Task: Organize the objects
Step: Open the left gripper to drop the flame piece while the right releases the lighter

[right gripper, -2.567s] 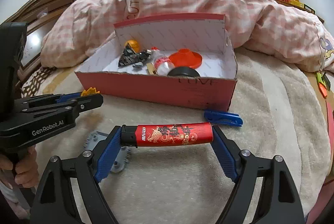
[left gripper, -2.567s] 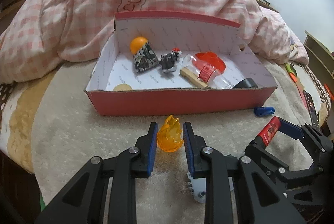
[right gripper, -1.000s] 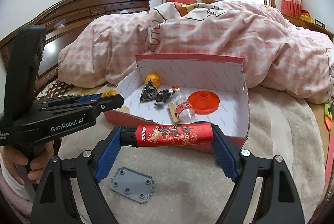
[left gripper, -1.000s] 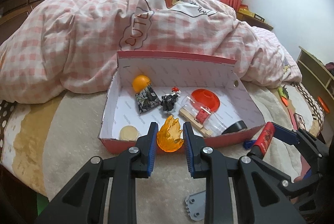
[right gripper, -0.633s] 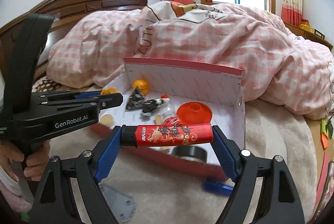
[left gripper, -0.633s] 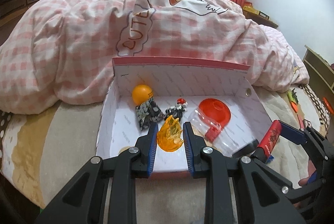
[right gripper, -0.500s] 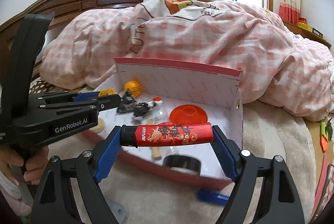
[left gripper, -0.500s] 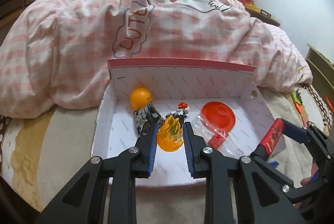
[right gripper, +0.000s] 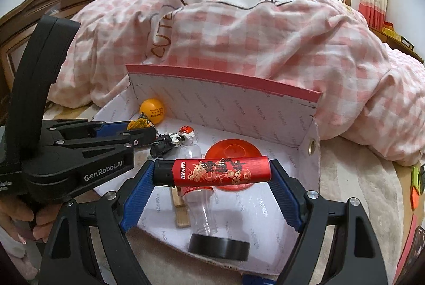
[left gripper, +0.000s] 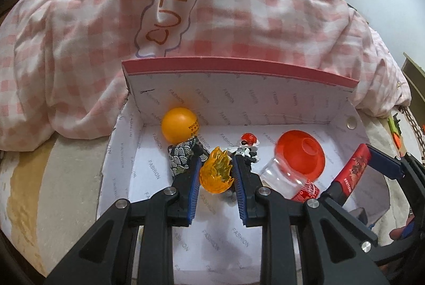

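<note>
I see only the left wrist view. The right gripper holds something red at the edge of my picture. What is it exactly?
Observer: A red lighter with a dragon print. The right gripper holds it end to end.
Operator: What lies under it?
Observer: A black tape roll, by the near wall of the box.
Operator: Is anything else close to that?
Observer: A wooden stick lies beside a clear bottle, on the bottle's left in the right wrist view.
</note>
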